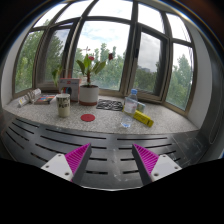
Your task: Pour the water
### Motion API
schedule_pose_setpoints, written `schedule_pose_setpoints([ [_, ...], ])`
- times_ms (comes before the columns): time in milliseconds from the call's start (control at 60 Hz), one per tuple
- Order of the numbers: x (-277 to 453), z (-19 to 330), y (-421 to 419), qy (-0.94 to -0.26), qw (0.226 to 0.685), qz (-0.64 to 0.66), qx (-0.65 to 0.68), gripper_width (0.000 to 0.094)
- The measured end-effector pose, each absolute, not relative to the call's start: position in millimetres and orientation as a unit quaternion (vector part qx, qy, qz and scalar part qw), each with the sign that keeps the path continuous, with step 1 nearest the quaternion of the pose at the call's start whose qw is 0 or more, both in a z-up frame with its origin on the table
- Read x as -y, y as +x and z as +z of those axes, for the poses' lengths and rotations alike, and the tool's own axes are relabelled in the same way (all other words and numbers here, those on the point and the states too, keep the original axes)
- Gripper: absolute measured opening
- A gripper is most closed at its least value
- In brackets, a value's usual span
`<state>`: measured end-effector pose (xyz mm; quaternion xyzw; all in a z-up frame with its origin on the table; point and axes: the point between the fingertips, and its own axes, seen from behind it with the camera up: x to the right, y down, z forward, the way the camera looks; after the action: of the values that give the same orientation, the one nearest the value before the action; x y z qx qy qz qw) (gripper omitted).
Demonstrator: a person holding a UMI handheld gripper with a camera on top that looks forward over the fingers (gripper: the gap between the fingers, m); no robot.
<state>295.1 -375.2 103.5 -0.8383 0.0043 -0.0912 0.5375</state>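
Gripper point(111, 160) sits at the bottom middle of the frame with its two fingers spread wide apart and nothing between them, just the pink pads point(75, 158) facing each other across an open gap. Below and ahead of them is a grey ribbed surface point(110, 135) that runs up to a curved windowsill counter point(165, 118).

On that counter, right of centre, stands a clear plastic water bottle point(132, 103) with a blue cap, upright, well beyond the fingertips. Just right of it lies a yellow object point(145, 118), and just left of it a dark patterned thing point(110, 104) lying flat, can't tell what exactly. Left of centre there's a paper cup point(64, 104) standing upright, and between it and the fingers a small red disc point(88, 118) on the counter. Behind the cup is a potted plant point(89, 80) in a white pot, plus some clutter point(35, 97) at the far left of the sill that's too small to make out.

Big bay window point(112, 40) fills the upper half of the frame, with trees and sky outside.
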Motion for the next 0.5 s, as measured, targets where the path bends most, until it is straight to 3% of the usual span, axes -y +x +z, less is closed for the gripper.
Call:
schedule_pose_setpoints([
  [233,229,102,388,-0.811,0.577,-0.095,-0.027,0.0838],
  [500,80,85,437,-0.796,0.597,-0.087,-0.043,0.0792],
])
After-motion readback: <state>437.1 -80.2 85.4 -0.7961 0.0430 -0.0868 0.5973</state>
